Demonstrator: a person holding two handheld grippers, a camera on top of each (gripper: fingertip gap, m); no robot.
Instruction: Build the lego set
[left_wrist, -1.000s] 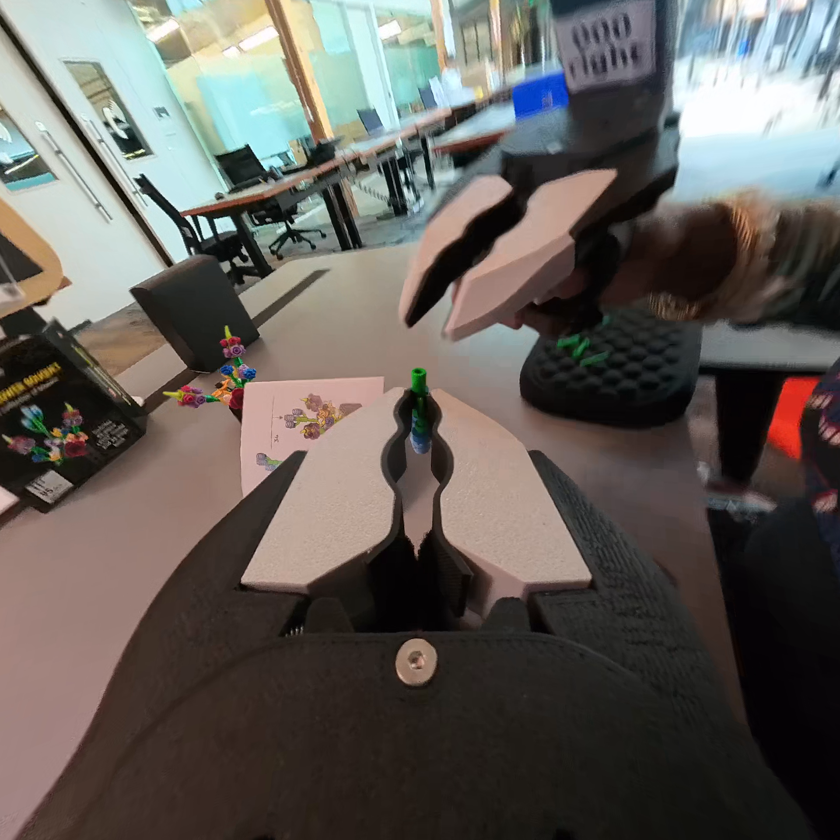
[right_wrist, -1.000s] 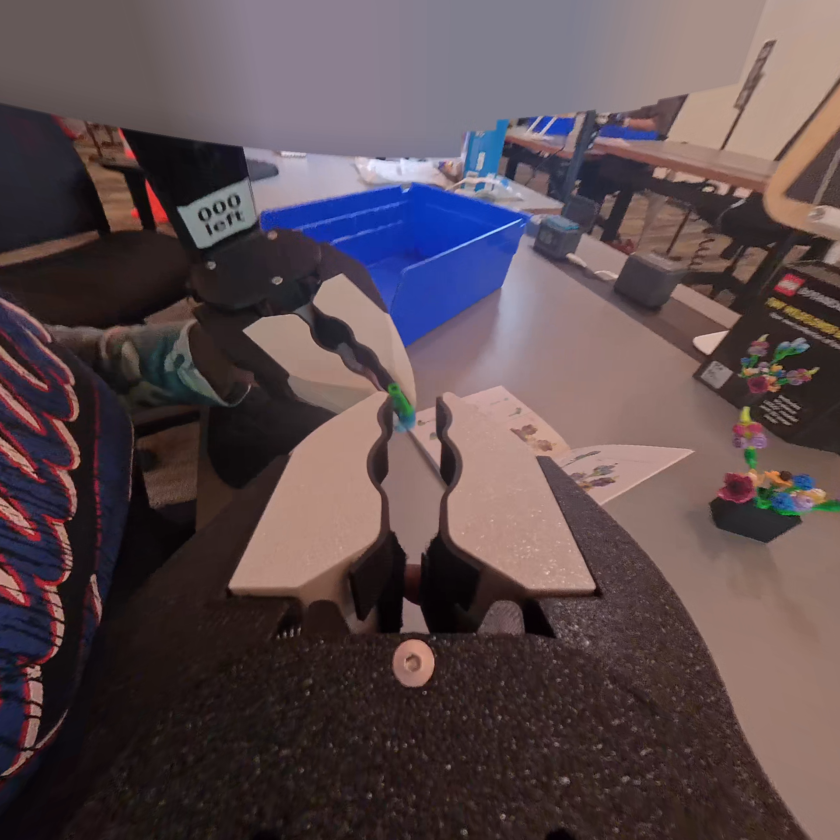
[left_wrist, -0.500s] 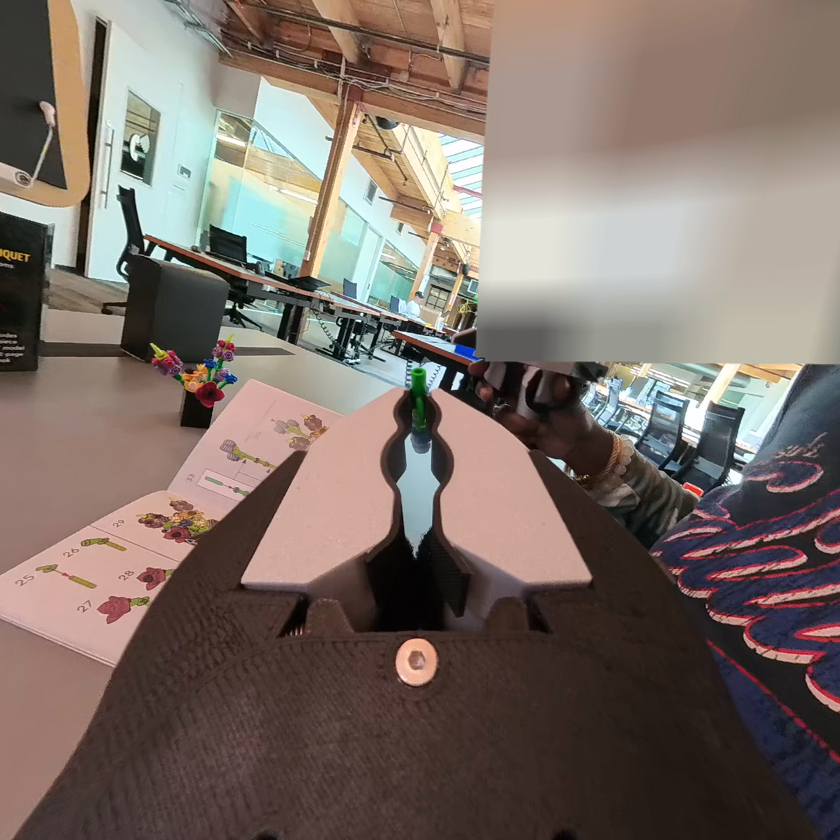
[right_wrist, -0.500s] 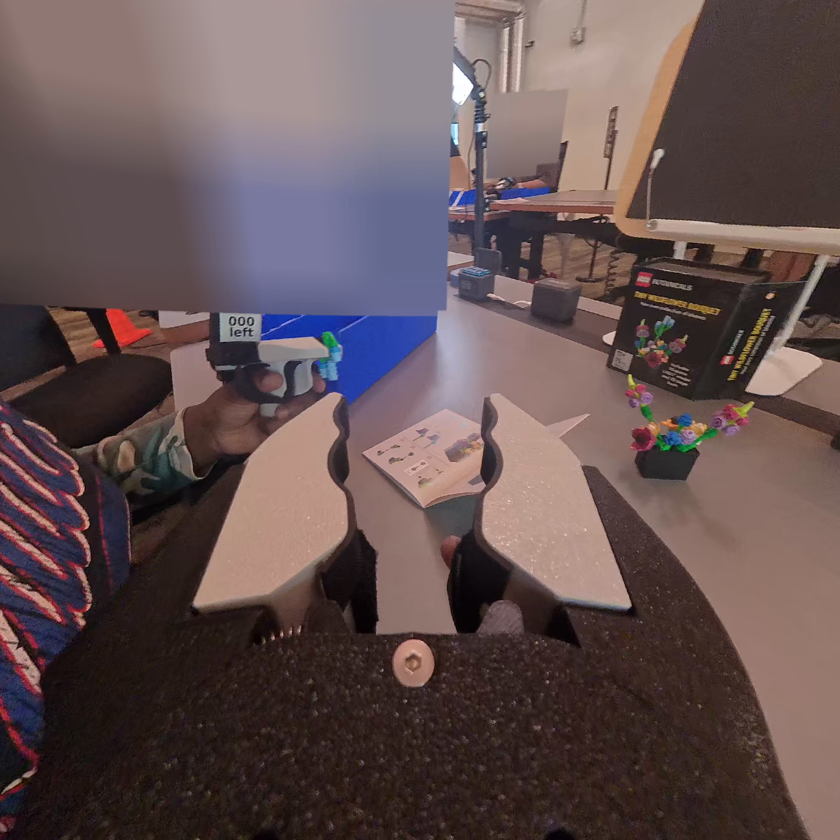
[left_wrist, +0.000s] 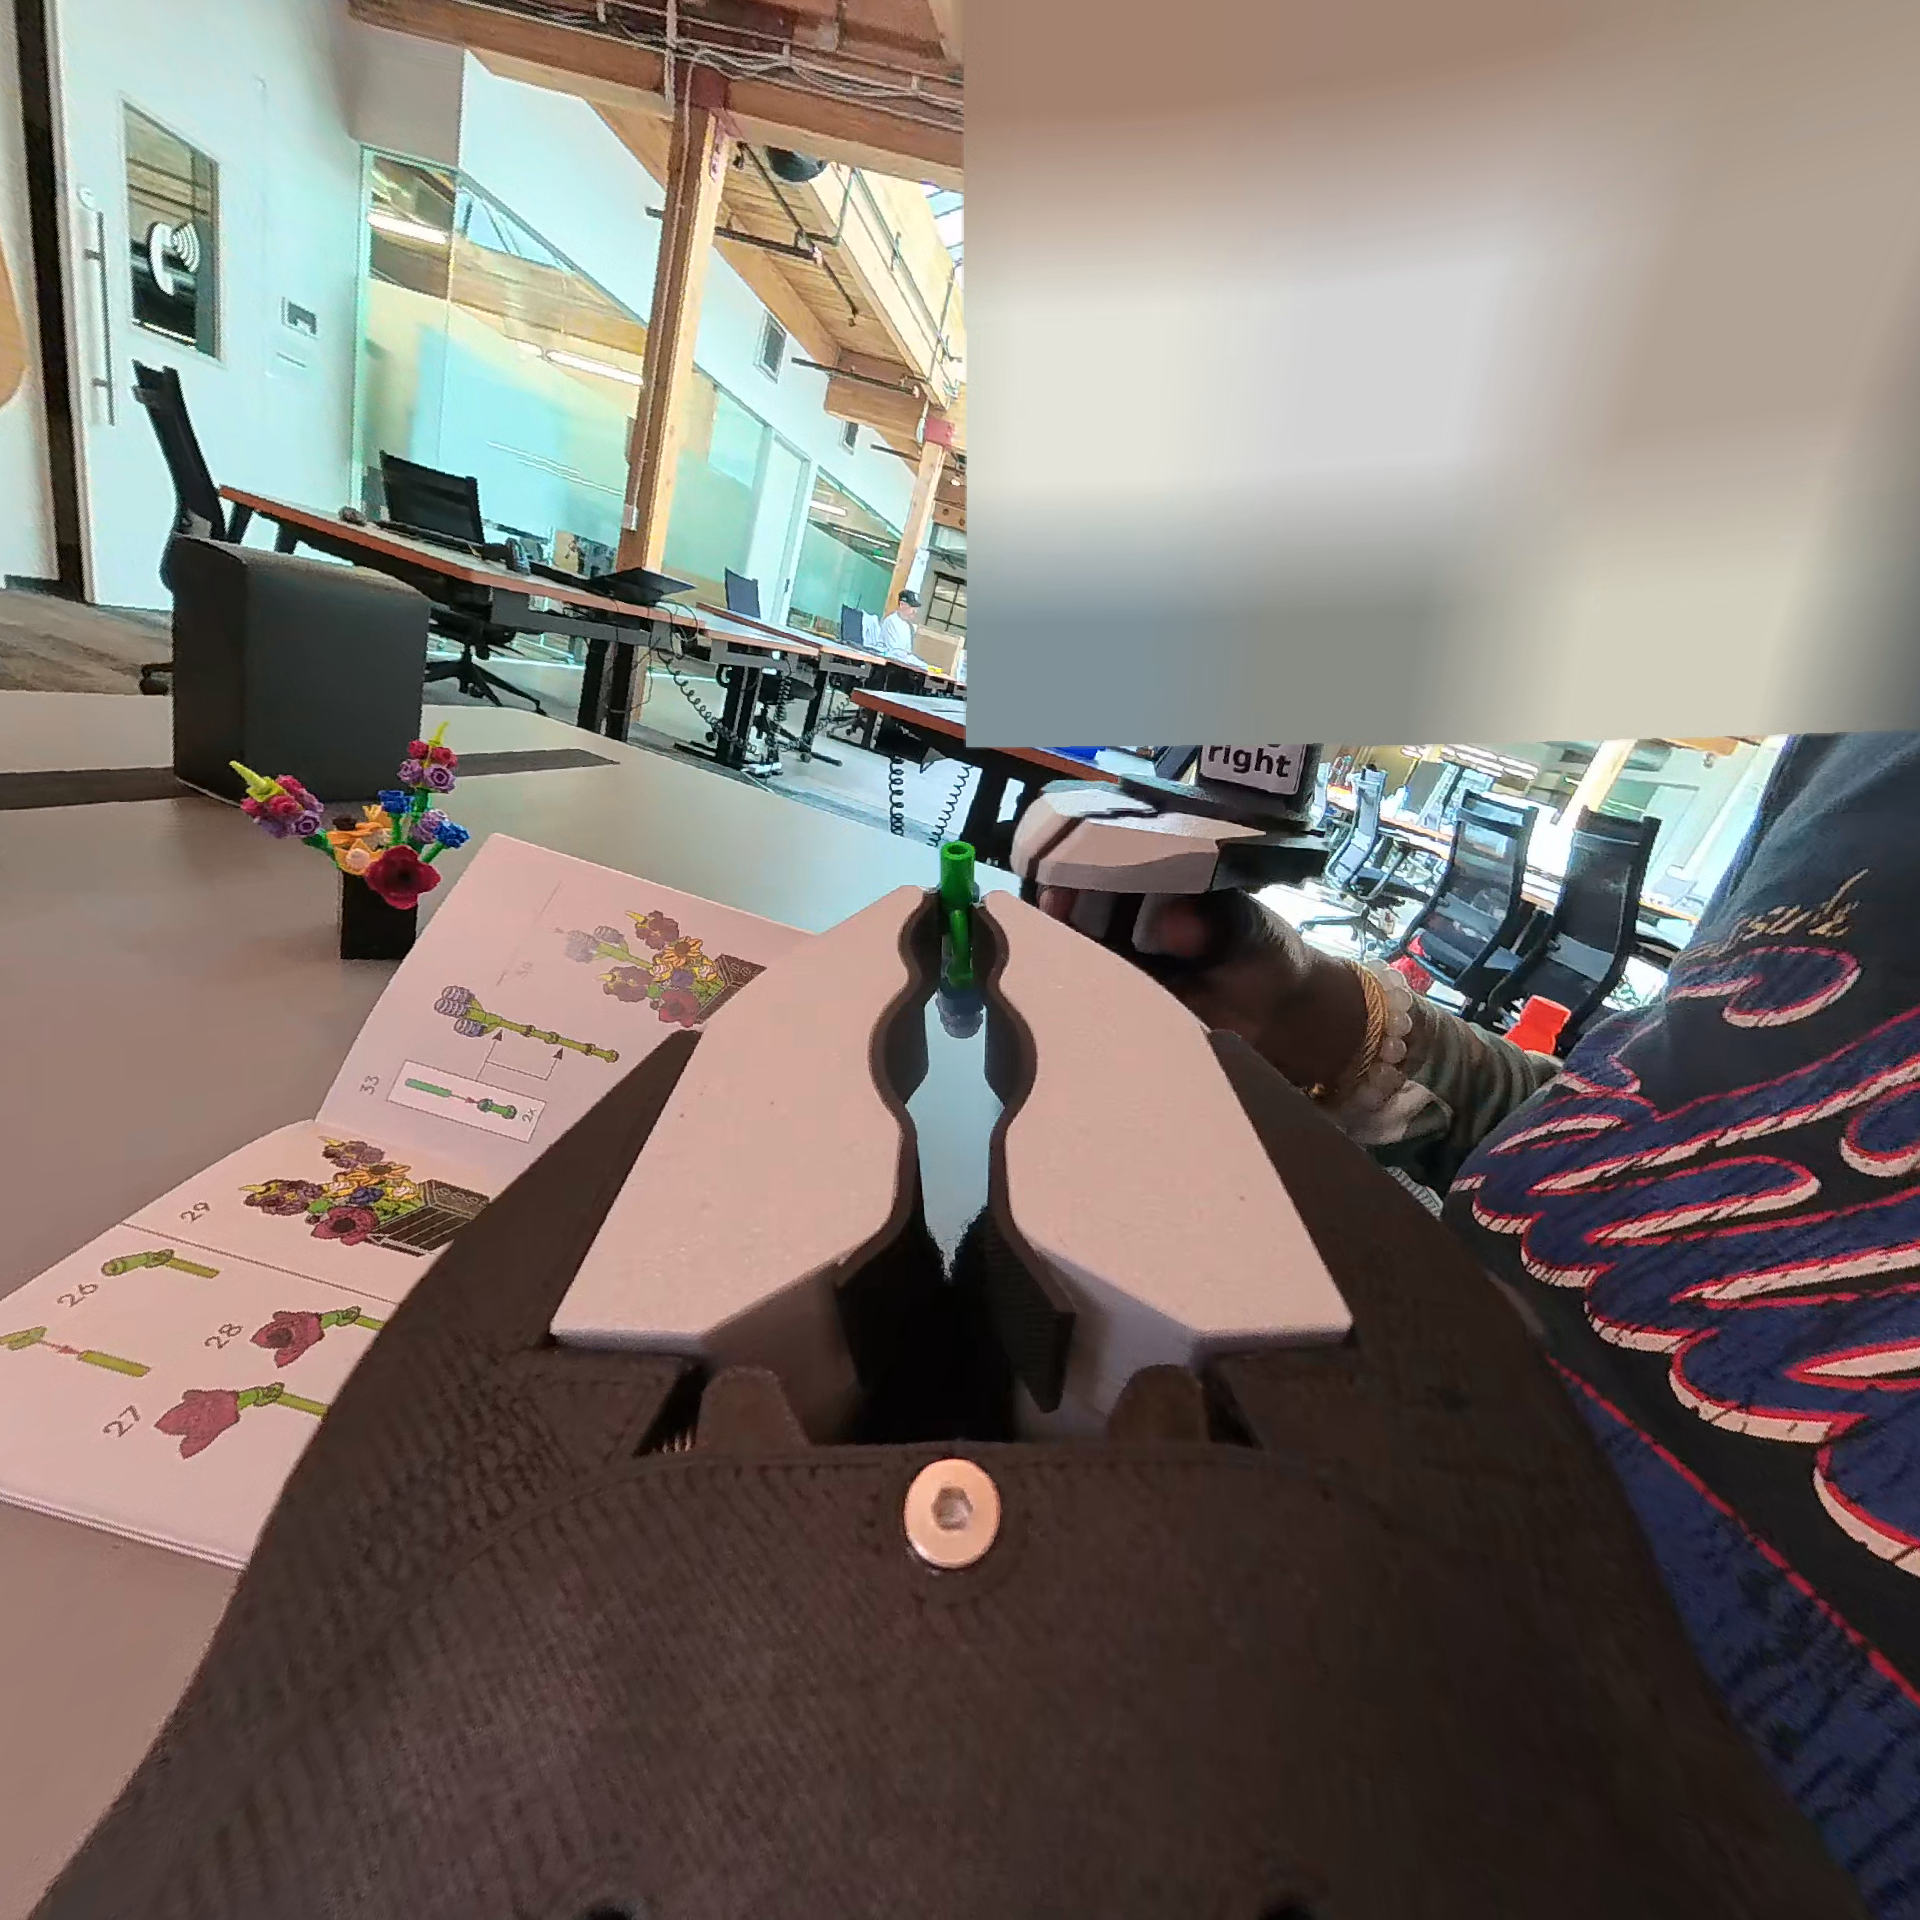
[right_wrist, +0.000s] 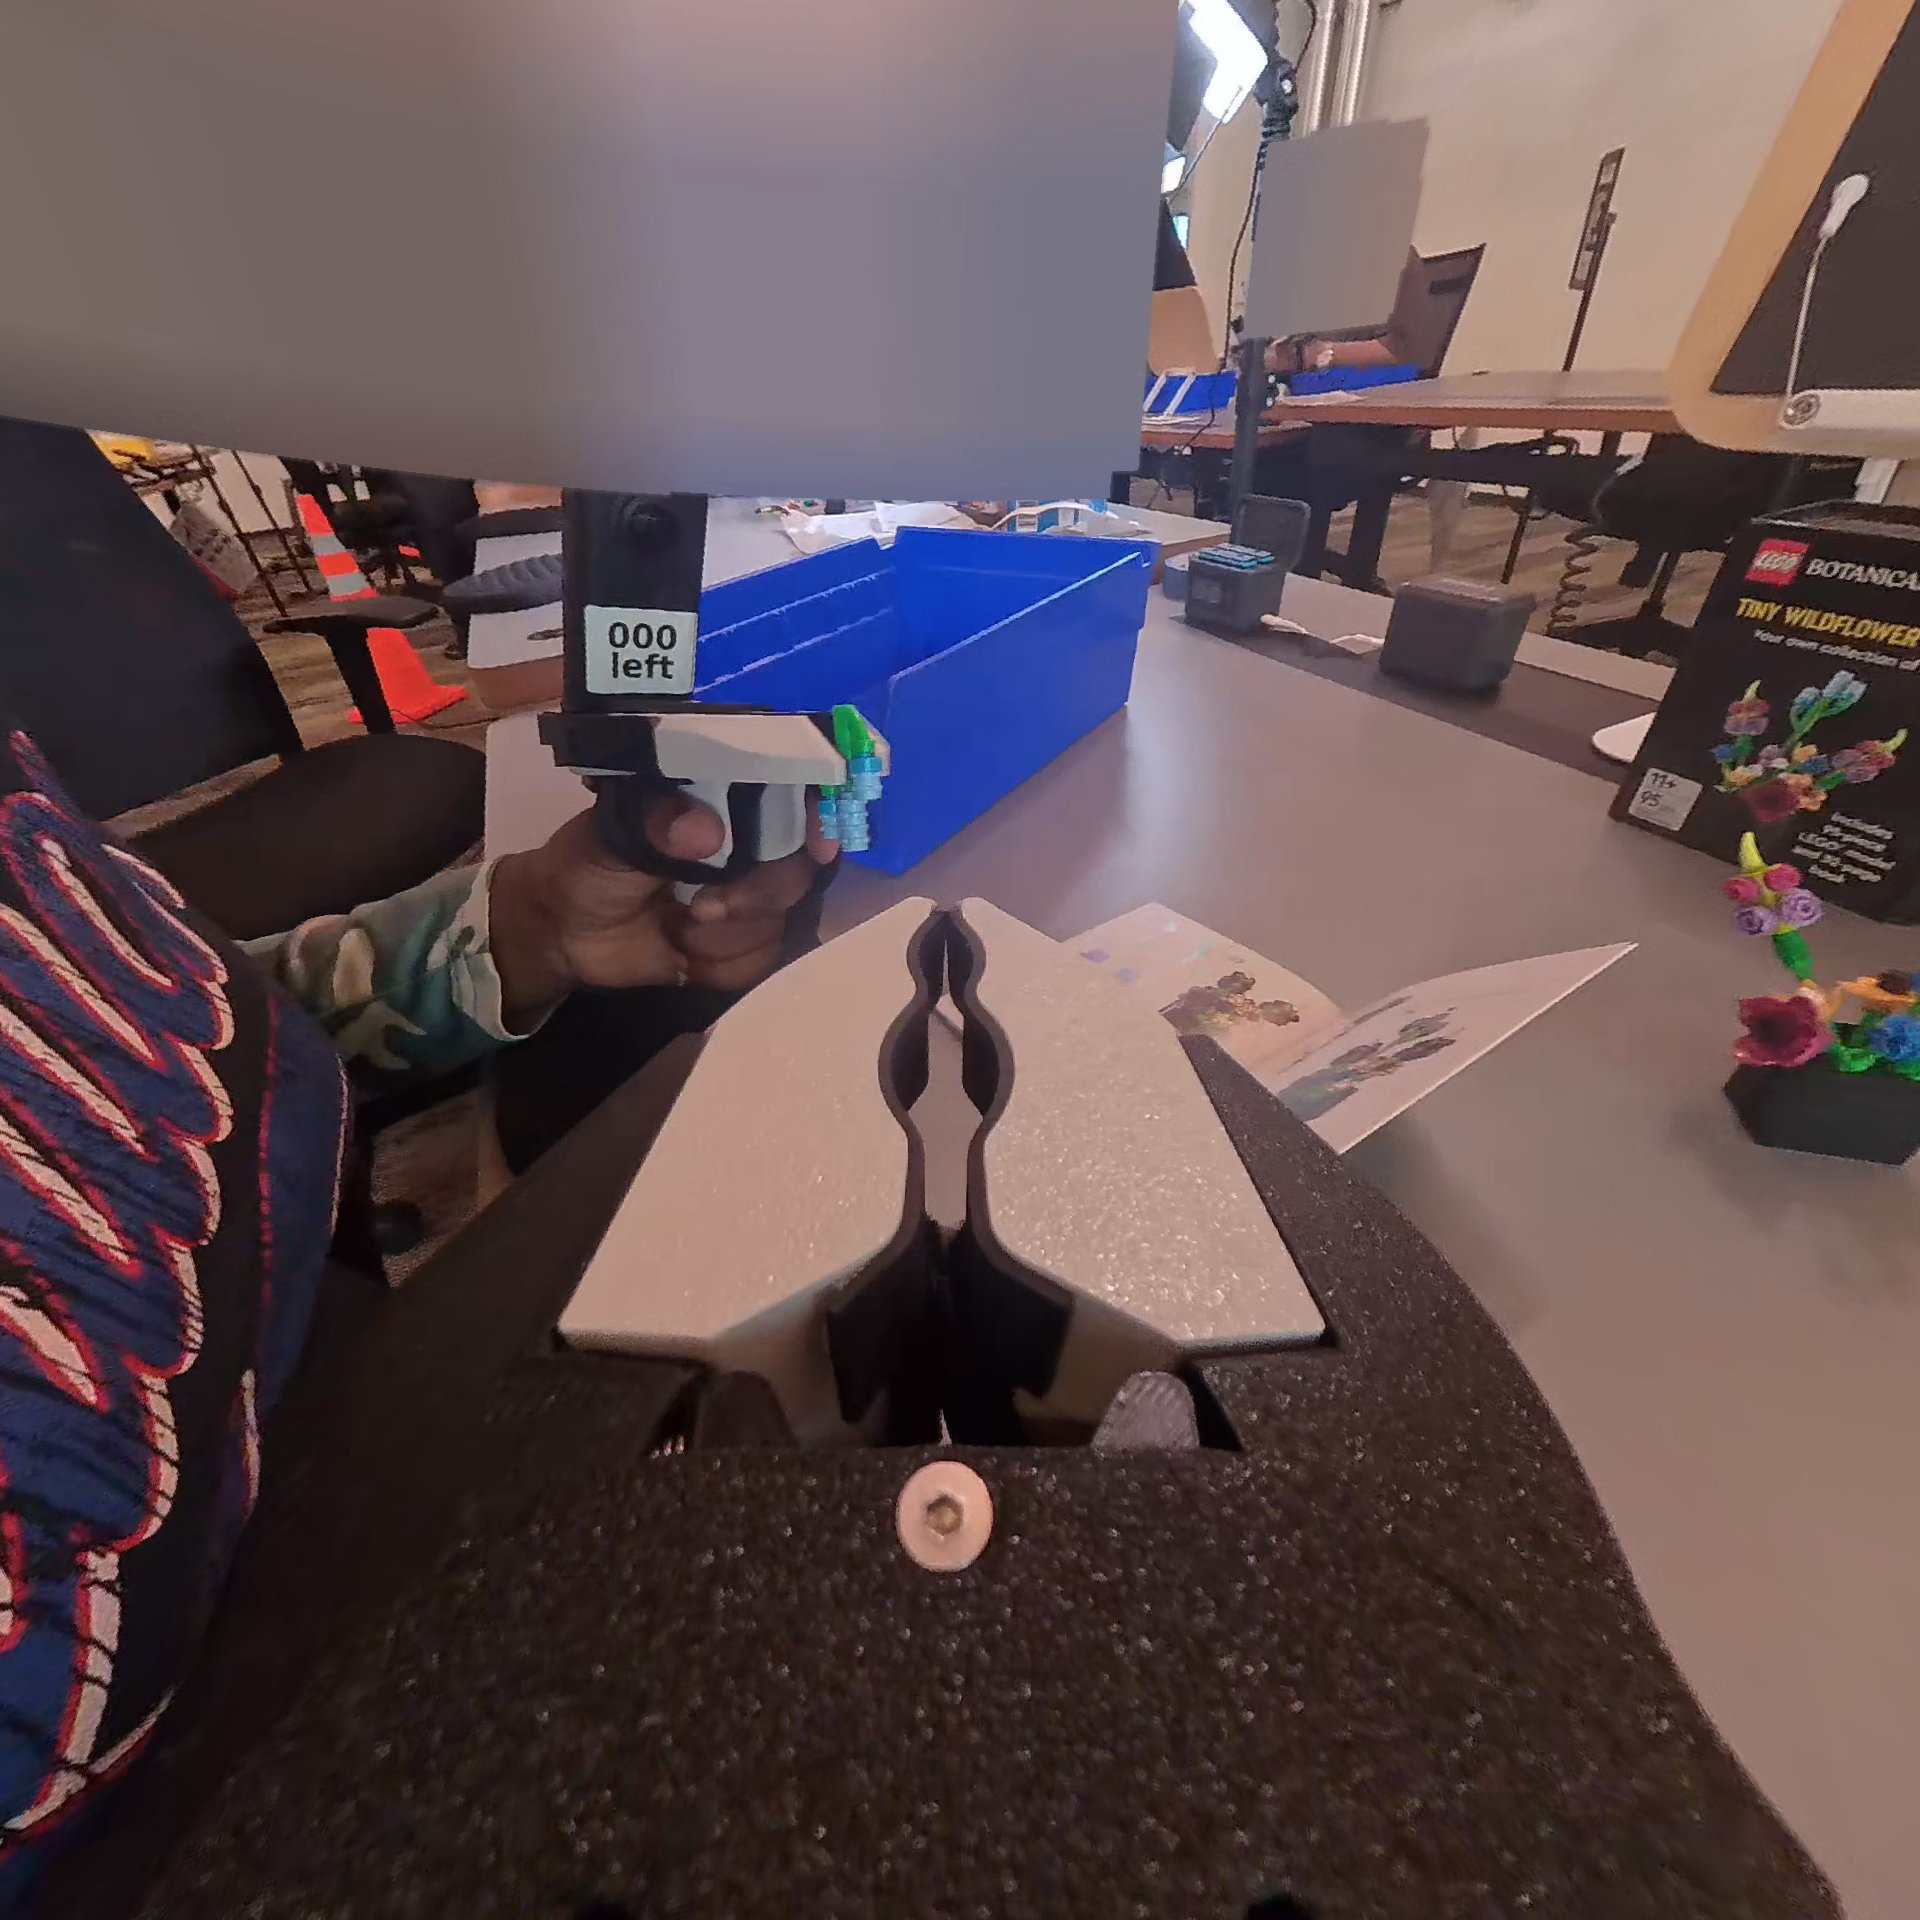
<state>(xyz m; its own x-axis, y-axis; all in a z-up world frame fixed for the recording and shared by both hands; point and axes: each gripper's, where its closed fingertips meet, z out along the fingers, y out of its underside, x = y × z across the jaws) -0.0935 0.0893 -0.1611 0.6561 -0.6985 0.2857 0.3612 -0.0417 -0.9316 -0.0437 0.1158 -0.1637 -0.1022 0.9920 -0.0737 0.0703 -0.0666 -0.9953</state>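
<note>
Left gripper (left_wrist: 957, 914): pinched a green stem (left_wrist: 955, 902).
Right wrist view only: stem's blue flower pieces (right_wrist: 852, 800).
Right gripper (right_wrist: 943, 920): pressed together, empty.

1. A white sticker (right_wrist: 639, 649) with two short lines of black print sits on the black post above the left gripper (right_wrist: 844, 764).
2. A similar white sticker (left_wrist: 1252, 758) sits above the right gripper (left_wrist: 1023, 857). Its upper part is cut off.
3. A black box (right_wrist: 1818, 717) stands well to the right of the right gripper's fingers. It carries a red logo patch, white and yellow title lettering, a small white printed patch and white small print.
4. An open booklet (left_wrist: 312, 1195) lies just left of the left gripper's fingers, with printed step numbers beside its drawings.
5. A dark door panel (left_wrist: 171, 260), far off to the left, bears a white round emblem.
</note>
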